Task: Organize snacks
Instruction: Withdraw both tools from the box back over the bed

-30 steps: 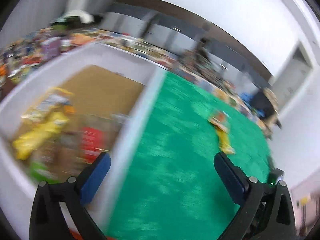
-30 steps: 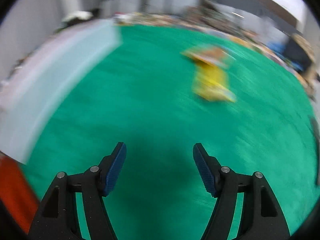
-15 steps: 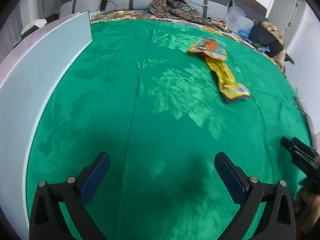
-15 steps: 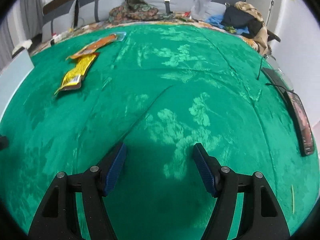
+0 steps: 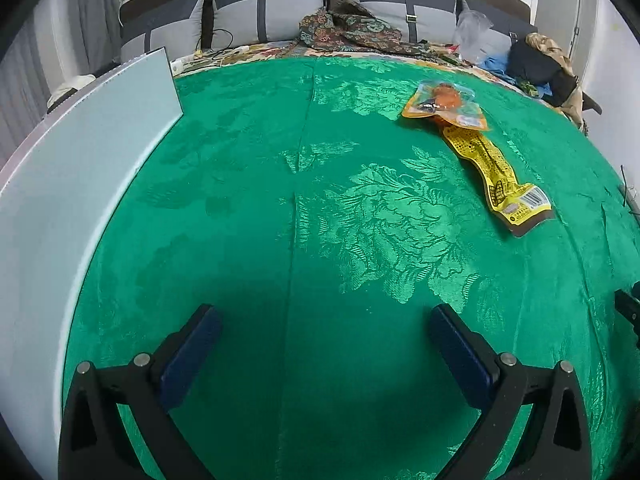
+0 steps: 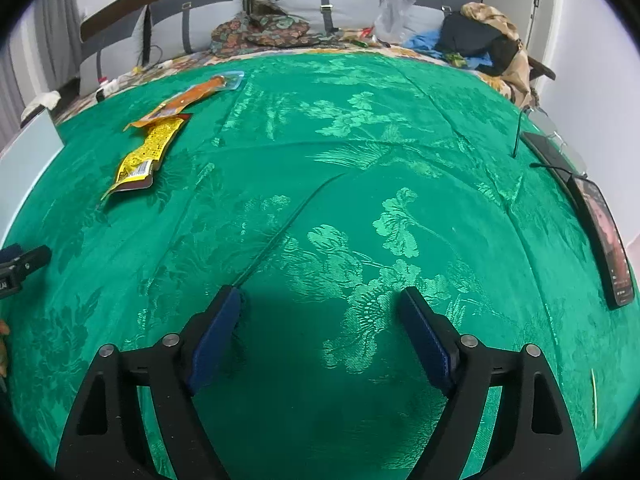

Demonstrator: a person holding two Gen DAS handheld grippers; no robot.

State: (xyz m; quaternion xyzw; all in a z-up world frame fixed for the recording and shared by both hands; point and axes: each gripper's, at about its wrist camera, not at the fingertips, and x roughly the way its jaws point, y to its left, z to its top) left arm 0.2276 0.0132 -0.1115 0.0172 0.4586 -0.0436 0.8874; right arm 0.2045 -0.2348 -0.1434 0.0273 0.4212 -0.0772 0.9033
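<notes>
Two snack packets lie on the green cloth: an orange packet and a long yellow packet whose far end tucks under it. In the right wrist view the orange packet and the yellow packet lie at the far left. My left gripper hangs open over bare cloth, well short of the packets, nothing between its blue pads. My right gripper is empty too, its jaws opening over bare cloth. Its edge shows at the left view's right border.
A white box wall stands along the left. A phone and glasses lie at the right edge of the cloth. Cushions, patterned fabric and a dark bag line the back.
Both views swung from the white box with its snacks onto the open green cloth and settled. The right gripper's jaws spread wider. The left gripper stayed open.
</notes>
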